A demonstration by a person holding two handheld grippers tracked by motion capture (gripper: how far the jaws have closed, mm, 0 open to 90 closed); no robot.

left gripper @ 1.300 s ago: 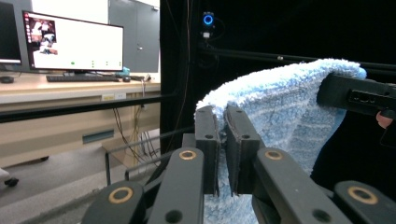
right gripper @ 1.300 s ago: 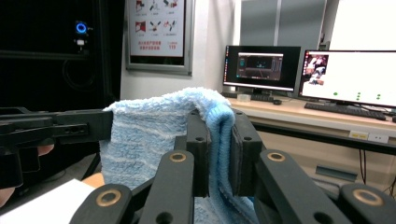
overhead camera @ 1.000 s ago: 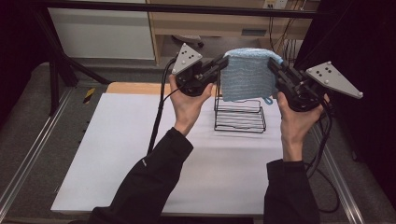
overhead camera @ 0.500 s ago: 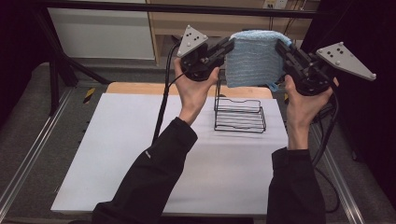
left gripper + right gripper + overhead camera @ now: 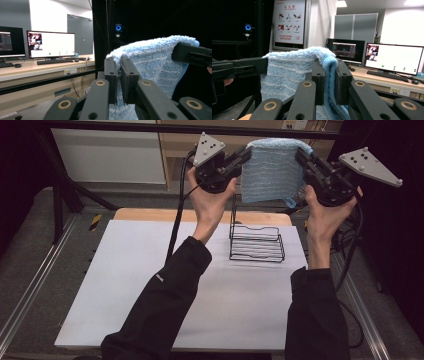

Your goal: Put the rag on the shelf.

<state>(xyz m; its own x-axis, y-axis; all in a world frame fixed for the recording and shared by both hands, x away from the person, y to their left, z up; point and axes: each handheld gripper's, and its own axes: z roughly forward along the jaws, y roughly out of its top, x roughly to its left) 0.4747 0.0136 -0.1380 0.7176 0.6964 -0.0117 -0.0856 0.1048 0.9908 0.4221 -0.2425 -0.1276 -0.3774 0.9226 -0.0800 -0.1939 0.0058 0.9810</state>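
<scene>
A light blue towel (image 5: 272,170) hangs spread between my two grippers, high above the far end of the table. My left gripper (image 5: 245,156) is shut on the towel's upper left corner, and my right gripper (image 5: 301,156) is shut on its upper right corner. In the left gripper view the towel (image 5: 155,60) is pinched between the black jaws of the left gripper (image 5: 119,75). In the right gripper view a fold of the towel (image 5: 287,72) sits clamped in the right gripper (image 5: 329,75). A black wire rack (image 5: 256,242) stands on the white table (image 5: 150,270) below the towel.
A wooden strip (image 5: 150,214) runs along the table's far edge. Metal rails (image 5: 30,290) flank the table on both sides. Beyond the table stand a black frame bar (image 5: 125,127) and a desk with monitors (image 5: 50,45).
Both hands have risen and moved away from me, carrying the stretched towel higher above the wire rack. Both grips on the towel stay the same.
</scene>
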